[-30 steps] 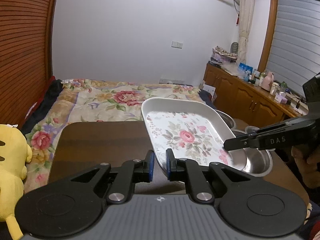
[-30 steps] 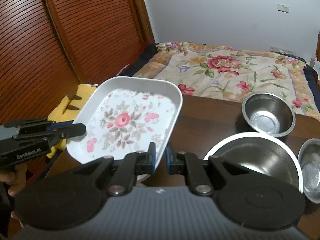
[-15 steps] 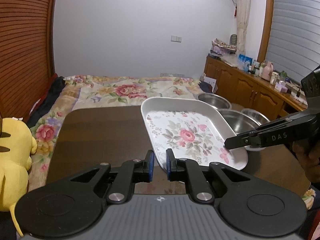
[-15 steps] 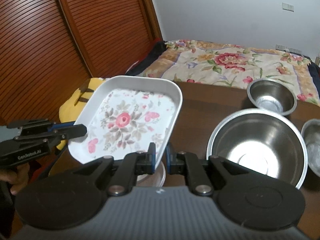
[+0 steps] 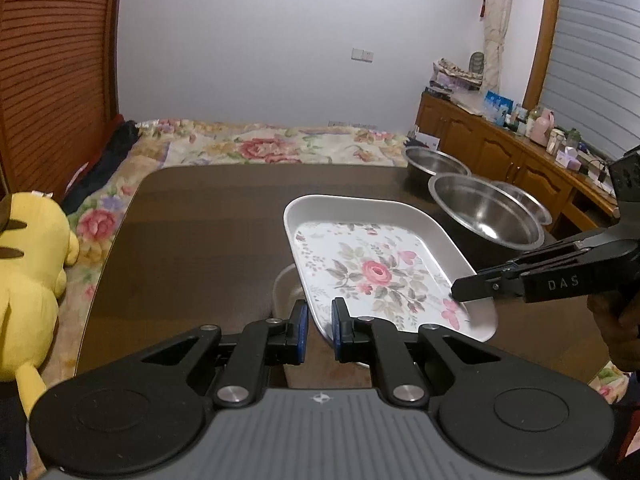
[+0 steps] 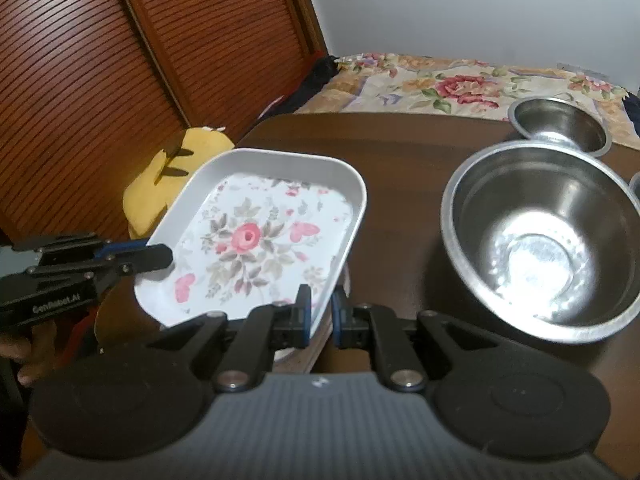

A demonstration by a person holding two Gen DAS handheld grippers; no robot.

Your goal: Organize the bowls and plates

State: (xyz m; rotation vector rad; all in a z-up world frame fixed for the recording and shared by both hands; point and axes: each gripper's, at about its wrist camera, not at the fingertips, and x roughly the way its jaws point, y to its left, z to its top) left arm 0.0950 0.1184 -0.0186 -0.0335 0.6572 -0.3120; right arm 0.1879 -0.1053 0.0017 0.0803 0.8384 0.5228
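Both our claws, left gripper (image 5: 319, 323) and right gripper (image 6: 319, 311), clamp the floral plate (image 5: 372, 268) by opposite rims; steel bowls (image 6: 540, 240) sit right of it.

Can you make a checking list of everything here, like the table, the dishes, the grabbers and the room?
Surface: dark brown table, bare on its left part.
Job's things: flowered tray held by both grippers, over a white dish that is mostly hidden; big steel bowl; smaller steel bowl behind it; a third steel bowl partly hidden.
Clutter: yellow plush toy beside the table.
Grippers: left hand-held gripper shut on the tray's rim; right hand-held gripper shut on the opposite rim.
Cables: nothing seen.
Surroundings: floral bedspread, slatted wooden doors, wooden cabinet with bottles.
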